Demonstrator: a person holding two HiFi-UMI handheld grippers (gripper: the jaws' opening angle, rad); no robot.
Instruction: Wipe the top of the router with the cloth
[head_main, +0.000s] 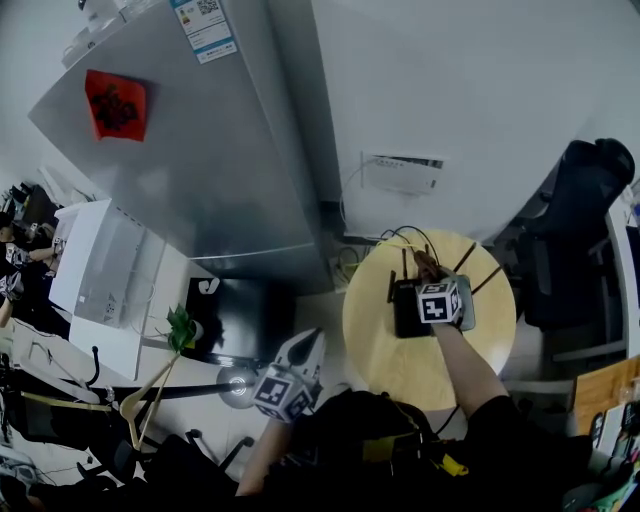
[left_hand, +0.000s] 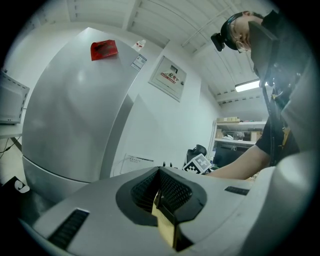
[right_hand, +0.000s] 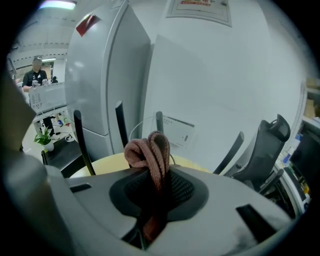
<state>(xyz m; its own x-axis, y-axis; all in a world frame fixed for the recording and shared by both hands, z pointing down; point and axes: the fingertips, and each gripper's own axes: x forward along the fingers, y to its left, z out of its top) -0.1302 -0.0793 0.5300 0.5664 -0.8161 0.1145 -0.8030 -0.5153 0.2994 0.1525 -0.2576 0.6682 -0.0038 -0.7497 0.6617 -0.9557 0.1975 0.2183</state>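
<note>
pinching the cloth (right_hand: 149, 149), right tongs (right_hand: 154, 189) partly hide the router (head_main: 407, 314); left tongs (left_hand: 163, 201) closed.

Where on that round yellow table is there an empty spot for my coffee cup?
The table's near left part, bordered by the router, the person's forearm and the rim, is bare. The far side is crowded: antennas and cables surround the router, and the right gripper holding the cloth is over it.
</note>
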